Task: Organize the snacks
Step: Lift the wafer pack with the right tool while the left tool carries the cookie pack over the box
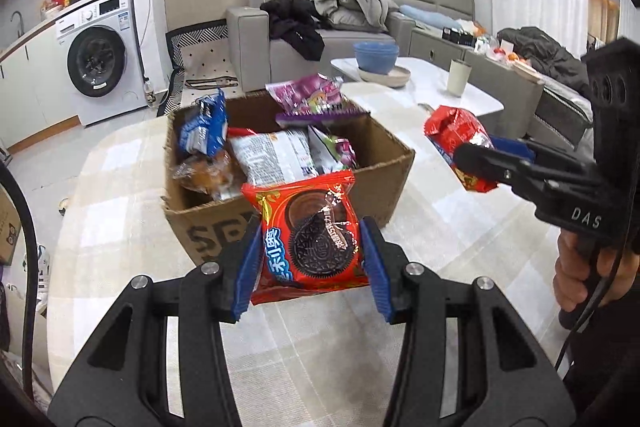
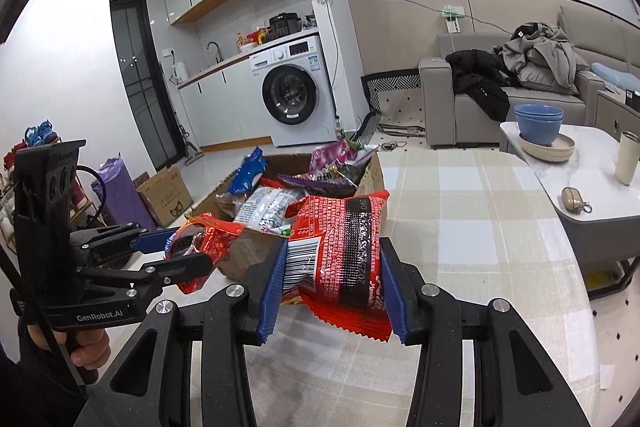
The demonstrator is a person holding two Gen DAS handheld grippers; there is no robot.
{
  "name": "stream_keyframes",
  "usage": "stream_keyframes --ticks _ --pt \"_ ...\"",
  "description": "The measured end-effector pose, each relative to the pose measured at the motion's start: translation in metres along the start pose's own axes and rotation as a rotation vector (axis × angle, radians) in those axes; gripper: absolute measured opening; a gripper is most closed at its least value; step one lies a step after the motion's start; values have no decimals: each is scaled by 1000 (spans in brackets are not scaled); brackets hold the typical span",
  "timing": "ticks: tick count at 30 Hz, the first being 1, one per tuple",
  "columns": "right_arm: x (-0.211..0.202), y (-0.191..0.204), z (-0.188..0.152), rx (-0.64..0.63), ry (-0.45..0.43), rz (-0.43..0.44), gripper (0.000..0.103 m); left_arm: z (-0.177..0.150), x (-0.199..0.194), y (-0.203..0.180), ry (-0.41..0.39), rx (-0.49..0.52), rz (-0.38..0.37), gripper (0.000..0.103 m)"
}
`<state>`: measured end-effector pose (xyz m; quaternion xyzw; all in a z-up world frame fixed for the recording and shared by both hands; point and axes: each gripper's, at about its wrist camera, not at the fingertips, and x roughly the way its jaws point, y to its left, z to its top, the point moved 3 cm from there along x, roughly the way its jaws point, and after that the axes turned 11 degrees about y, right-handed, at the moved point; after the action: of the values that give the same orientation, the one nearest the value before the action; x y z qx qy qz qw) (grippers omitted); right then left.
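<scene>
A cardboard box (image 1: 384,183) holds several snack packets on the checked tablecloth; it also shows in the right wrist view (image 2: 370,175). My left gripper (image 1: 312,263) is shut on a red Oreo packet (image 1: 312,239), held just in front of the box's near wall. It shows in the right wrist view (image 2: 188,247) at the left with its packet (image 2: 208,239). My right gripper (image 2: 334,287) is shut on a second red packet (image 2: 344,255), back side up, near the box's corner. In the left wrist view the right gripper (image 1: 484,157) holds that packet (image 1: 452,131) to the right of the box.
A white coffee table (image 1: 432,87) with blue bowls (image 1: 376,55) and a cup (image 1: 458,77) stands beyond the dining table. A grey sofa (image 1: 360,39) with clothes is behind. A washing machine (image 2: 296,91) and floor boxes (image 2: 166,195) are at the left.
</scene>
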<state>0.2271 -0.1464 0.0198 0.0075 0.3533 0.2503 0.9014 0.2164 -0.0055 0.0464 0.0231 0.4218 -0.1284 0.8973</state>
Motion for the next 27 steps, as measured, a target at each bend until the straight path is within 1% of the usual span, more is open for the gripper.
stream_keyframes --ticks 5,9,16,22,27 --pt "3 6 7 -6 -22 5 45 11 -11 4 -22 -26 2 44" --pt "14 12 12 -32 -6 -9 45 23 -18 9 -44 -57 11 44" --pt "36 21 21 -58 15 -14 45 43 -15 22 -42 -89 30 44" --pt "49 27 31 -81 9 -19 45 67 4 28 -49 -86 58 44" --pt "60 31 37 -94 2 -2 45 81 22 24 -54 -62 79 44"
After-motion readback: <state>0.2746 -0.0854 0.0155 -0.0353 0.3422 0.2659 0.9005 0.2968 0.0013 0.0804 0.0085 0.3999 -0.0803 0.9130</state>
